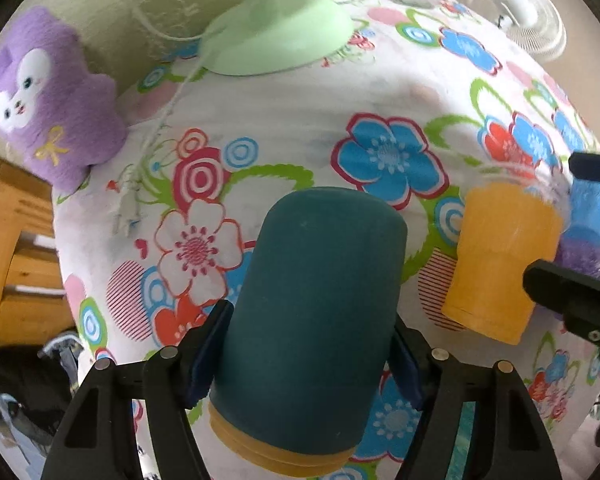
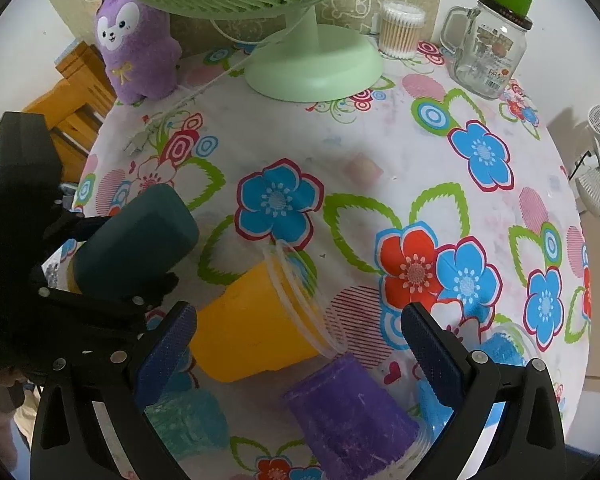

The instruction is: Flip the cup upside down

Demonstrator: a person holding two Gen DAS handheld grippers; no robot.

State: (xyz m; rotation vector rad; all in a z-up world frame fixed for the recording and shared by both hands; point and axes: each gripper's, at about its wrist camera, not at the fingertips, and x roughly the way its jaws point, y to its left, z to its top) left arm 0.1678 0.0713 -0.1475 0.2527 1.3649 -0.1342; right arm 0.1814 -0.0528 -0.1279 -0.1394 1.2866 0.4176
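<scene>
mid-flip: left gripper point(image 1: 308, 364) clenched on dark teal cylindrical cup point(image 1: 312, 320), tilted, not yet set down; right gripper point(image 2: 296, 344) released.

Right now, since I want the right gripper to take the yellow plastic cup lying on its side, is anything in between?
Nothing visible does: the open right gripper has the yellow plastic cup partly between its fingers. The upside-down purple plastic cup sits right beside its clear rim and might get bumped.
</scene>
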